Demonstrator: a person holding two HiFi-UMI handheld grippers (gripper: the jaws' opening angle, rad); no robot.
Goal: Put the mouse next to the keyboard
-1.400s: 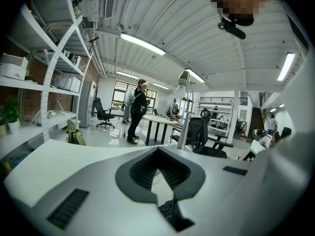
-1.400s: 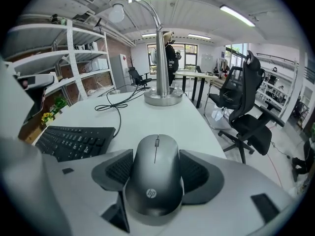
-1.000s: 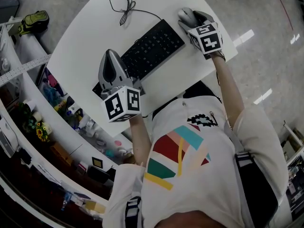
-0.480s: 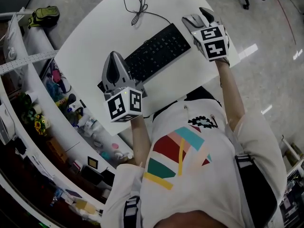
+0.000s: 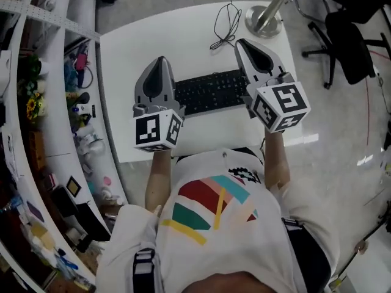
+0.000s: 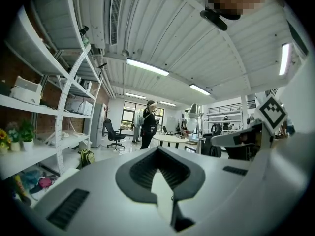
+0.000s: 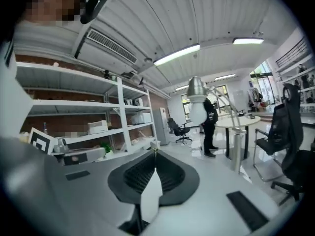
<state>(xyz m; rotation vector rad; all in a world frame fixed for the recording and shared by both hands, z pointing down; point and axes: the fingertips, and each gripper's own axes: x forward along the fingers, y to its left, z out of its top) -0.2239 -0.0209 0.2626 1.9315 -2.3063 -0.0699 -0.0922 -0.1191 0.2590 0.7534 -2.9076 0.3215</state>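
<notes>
- White table (image 5: 153, 29) is filling the upper middle of the head view, with shelves (image 5: 55, 102) curving down the left edge, a lamp base (image 5: 264, 22) and a looped cable (image 5: 225, 24) near the top, and an office chair (image 5: 348, 38) at the upper right
- Across the middle of the table a black keyboard (image 5: 211, 93) is lying, nearly level in the frame
- At the keyboard's left end the left gripper (image 5: 160, 63) is hanging above the table, and the right gripper (image 5: 240, 43) is doing the same at its right end; both are pointing out into the room, so each gripper view is showing shelves, ceiling lights and a distant standing person, not the tabletop
- Both pairs of fingers are pressing together, tip to tip, with nothing between them
- The mouse is not showing in any current view; the right gripper's body is covering the patch of table just right of the keyboard, where it is probably lying
- Judging from this, the placing looks done: neither gripper is carrying anything, and only pulling the hands back seems left
- Compared with a second ago, the right gripper is sitting much higher; back then it was low over the mouse, which lay just beside the keyboard's right end, with its jaws wide, and they have just been closing on nothing
- The left gripper is also riding somewhat higher, and the keyboard, slanted in the frame before, is now running nearly straight across it
</notes>
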